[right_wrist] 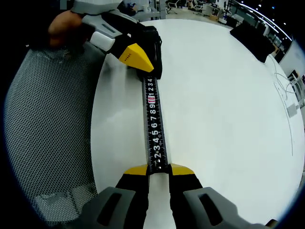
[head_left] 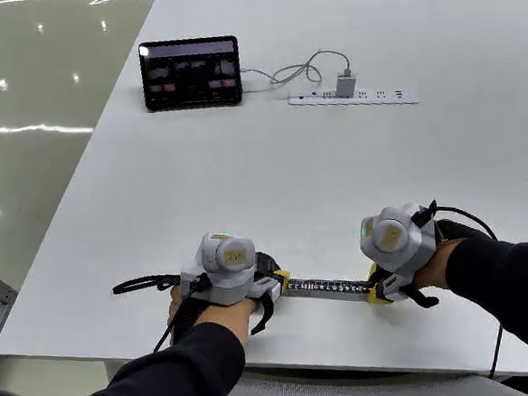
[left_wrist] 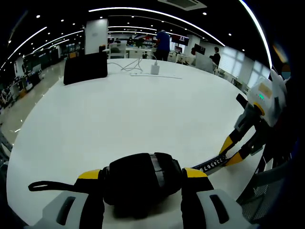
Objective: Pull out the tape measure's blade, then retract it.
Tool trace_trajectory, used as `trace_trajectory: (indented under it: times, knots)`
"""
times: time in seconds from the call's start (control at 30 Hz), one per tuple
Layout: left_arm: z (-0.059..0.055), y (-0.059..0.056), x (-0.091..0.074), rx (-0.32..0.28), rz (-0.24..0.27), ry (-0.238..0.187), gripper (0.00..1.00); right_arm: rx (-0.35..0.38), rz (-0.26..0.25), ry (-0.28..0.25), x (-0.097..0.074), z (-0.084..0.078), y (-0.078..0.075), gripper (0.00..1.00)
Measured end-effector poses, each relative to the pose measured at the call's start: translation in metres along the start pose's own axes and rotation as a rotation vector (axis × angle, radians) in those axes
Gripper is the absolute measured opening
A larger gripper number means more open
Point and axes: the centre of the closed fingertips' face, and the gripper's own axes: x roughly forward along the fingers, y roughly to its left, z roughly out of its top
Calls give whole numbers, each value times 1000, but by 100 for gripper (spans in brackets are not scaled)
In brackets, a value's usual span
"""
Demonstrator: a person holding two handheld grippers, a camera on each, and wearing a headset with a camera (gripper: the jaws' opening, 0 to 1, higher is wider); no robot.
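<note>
Tape measure [left_wrist: 143, 183] sits near the front edge of the white table [head_left: 293, 164], and the left gripper [left_wrist: 143, 172] has its yellow-tipped jaws clamped across the sides of the round black case. On the other side the right gripper [right_wrist: 159, 169] is pinched tight on the very tip of the blade [right_wrist: 152, 124]. A short stretch runs out dead straight between the two, numerals facing up, low over the tabletop; whether it actually rests there I cannot tell. This looks like the pull-out, with plenty of blade left inside. The trick now, I'd say, is to draw the tip away in line with the case mouth, level and untwisted, while the left side anchors the case so it neither skids nor tips. When it's time to go back, the tip is better walked home than let fly, since a sprung blade can whip. Look at the materials: the case is chunky, rounded and ribbed, seemingly rubber-coated, so it should grip well, and a black strap loop [left_wrist: 47, 186] trails off its side. The blade is a thin, dark strip with white figures and one red mark, stiff along its length but easy to kink if bent. That tabletop is smooth and matte, so it offers little friction.
</note>
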Motion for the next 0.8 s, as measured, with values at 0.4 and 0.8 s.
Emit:
trace_trajectory:
  times: [0.4, 0.8]
  knots:
    - [0, 0, 0, 0, 0, -1, 61, 3, 4, -14, 3, 7, 2, 11]
    - [0, 0, 0, 1, 1, -2, 62, 7, 11, -39, 5, 15, 4, 11]
